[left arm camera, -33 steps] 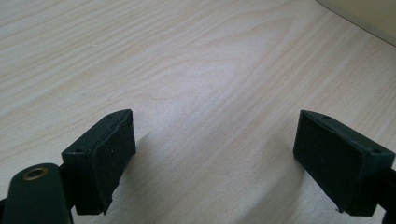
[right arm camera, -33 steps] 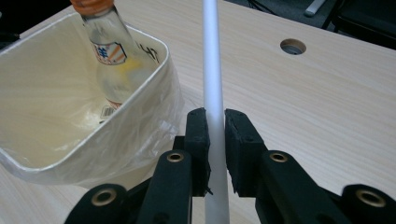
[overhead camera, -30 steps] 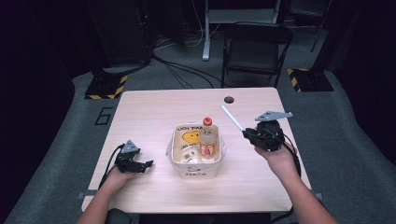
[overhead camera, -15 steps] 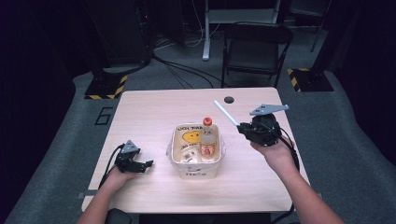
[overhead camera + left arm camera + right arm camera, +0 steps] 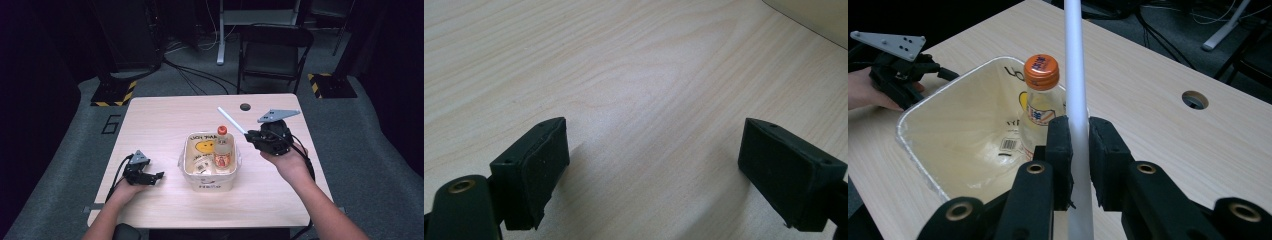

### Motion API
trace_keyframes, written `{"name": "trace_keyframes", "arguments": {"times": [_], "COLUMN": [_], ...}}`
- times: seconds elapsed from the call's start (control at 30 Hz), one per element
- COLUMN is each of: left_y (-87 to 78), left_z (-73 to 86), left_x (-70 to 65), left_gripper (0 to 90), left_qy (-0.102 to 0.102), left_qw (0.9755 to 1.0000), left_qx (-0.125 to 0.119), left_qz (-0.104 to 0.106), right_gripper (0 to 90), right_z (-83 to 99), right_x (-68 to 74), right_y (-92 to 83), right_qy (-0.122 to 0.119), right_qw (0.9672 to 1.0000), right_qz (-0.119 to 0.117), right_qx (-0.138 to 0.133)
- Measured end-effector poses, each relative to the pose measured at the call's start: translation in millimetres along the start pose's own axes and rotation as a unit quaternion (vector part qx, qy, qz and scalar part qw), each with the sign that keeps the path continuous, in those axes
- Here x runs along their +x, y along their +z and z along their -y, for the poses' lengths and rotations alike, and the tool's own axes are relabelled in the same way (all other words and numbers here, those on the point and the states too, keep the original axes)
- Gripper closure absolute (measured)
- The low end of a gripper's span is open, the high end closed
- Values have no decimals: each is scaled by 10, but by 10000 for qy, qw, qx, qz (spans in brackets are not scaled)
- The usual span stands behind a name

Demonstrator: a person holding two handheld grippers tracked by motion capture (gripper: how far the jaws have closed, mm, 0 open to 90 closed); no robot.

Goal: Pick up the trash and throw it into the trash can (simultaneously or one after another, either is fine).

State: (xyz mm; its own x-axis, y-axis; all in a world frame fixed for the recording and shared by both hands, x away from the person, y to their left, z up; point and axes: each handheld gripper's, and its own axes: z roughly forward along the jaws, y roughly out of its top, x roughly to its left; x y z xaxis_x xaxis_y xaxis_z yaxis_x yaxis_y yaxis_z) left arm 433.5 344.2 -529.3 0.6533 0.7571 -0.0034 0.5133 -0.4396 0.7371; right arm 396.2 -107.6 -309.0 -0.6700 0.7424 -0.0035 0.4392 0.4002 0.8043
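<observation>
Right gripper (image 5: 1078, 150) clamps white tube (image 5: 1074, 65); left gripper (image 5: 654, 165) wide, empty.

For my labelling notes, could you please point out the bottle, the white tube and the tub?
bottle (image 5: 1041, 71), right gripper view, on its orange cap.
white tube (image 5: 1075, 60), right gripper view, on its shaft above the jaws.
tub (image 5: 209, 186), high view, on its near wall.

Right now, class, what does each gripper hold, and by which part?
The right gripper clamps a long white plastic tube near its lower end; the left gripper is open, holding nothing.
</observation>
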Motion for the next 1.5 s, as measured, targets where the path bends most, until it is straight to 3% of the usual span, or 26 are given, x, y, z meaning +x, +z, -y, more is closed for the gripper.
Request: {"name": "trace_keyframes", "arguments": {"times": [0.7,1.5], "left_y": [0,0], "left_z": [0,0], "left_x": [0,0], "left_gripper": [128,128], "left_qy": [0,0], "left_qw": [10000,10000], "left_qx": [1,0], "left_qz": [0,1], "right_gripper": [791,790], "right_z": [-61,216], "right_x": [326,440], "right_y": [192,571], "right_qy": [-241,-170], "right_qw": [9989,9973], "right_qz": [-401,-595], "right_qx": [2,394]}}
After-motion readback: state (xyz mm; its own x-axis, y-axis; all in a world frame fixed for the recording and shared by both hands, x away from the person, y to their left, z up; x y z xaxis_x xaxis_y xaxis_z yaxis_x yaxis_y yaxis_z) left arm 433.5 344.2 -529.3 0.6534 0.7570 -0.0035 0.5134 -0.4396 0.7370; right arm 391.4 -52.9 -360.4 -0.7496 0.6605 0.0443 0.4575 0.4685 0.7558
